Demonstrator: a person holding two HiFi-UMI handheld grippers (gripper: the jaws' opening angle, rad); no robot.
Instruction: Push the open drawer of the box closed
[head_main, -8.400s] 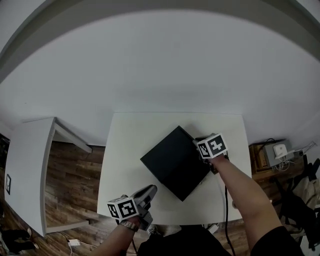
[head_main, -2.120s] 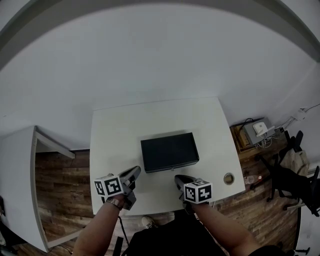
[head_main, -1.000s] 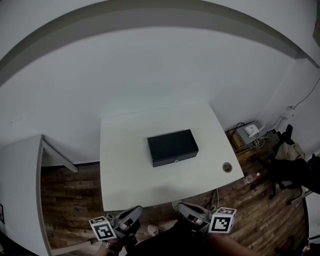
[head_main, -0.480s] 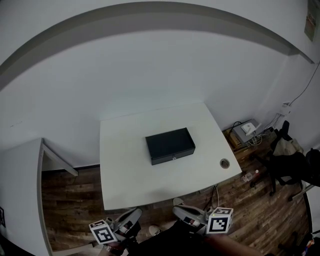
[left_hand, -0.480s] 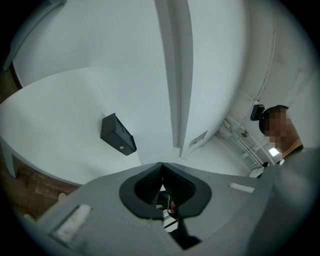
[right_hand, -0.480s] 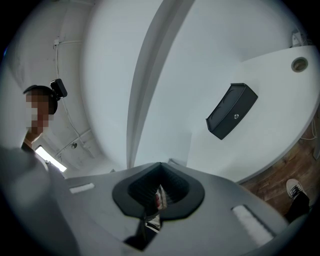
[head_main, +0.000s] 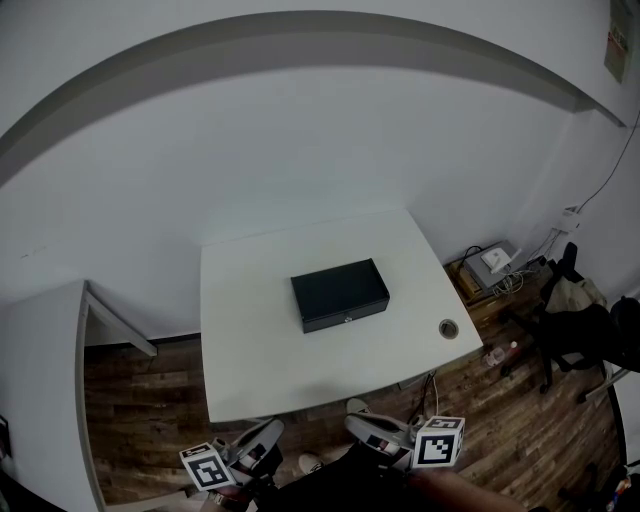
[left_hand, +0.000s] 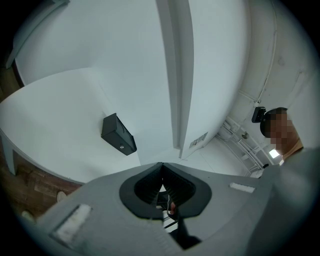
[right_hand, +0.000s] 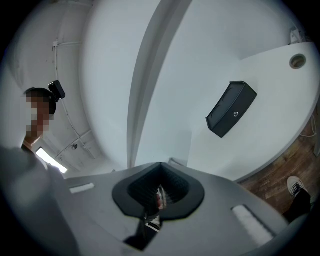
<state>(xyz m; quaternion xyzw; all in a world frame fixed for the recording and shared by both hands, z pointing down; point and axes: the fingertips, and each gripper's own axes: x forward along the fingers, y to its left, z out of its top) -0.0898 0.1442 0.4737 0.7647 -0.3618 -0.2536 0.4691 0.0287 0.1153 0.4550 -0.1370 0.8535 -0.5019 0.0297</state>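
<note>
Black rectangular box (head_main: 339, 293): drawer looks flush. We now hold left gripper (head_main: 268, 430) and right gripper (head_main: 360, 426), jaws closed and empty, withdrawn past the white table (head_main: 250, 360)'s near edge; task apparently complete.

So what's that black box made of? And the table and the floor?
The black box looks like painted metal or hard plastic, with matte, flat faces and crisp edges; I can't tell which. The white table looks like smooth laminate, plain and even. The floor looks like wood: brown planks with streaks.
</note>
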